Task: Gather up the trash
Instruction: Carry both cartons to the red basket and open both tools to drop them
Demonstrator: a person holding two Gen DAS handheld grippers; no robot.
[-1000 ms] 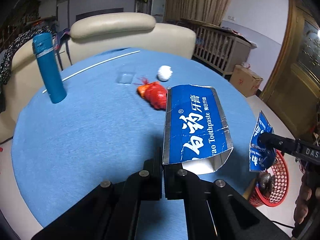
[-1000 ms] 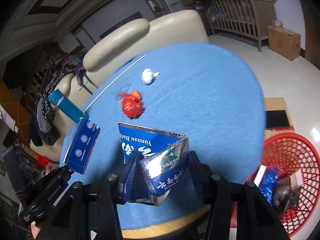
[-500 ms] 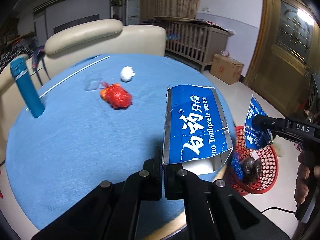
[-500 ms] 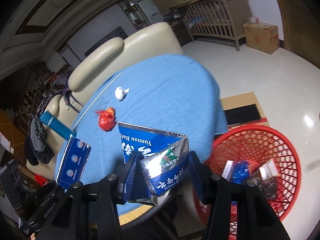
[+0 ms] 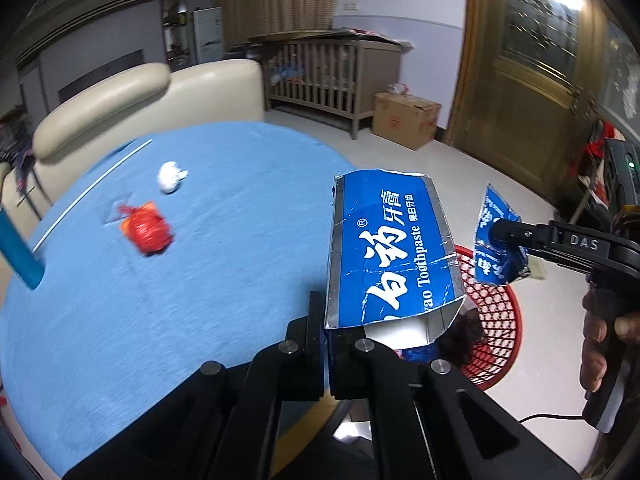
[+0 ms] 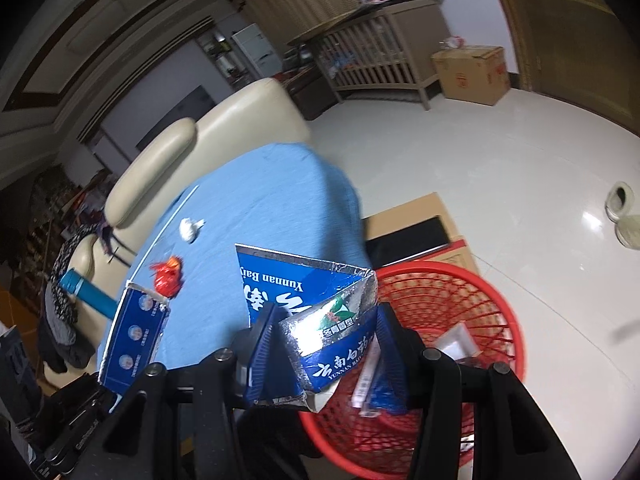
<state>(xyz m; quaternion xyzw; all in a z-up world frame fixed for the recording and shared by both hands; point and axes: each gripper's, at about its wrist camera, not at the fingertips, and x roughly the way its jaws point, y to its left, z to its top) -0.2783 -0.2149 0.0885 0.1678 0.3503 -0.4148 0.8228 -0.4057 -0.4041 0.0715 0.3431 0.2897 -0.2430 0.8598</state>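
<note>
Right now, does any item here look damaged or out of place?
Yes. Both grippers hold torn pieces of a blue toothpaste box: the left gripper pinches an opened-out piece, the right gripper a crumpled piece. A red wad and white wad lie on the table.

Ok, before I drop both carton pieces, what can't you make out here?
- Contents of the red mesh basket: right wrist view, mostly hidden behind the crumpled blue toothpaste carton piece and the right gripper.
- Teal cylindrical bottle: left wrist view, cut off by the left edge.
- Red crumpled bag on the blue round table: motion-blurred, type unclear.
</note>
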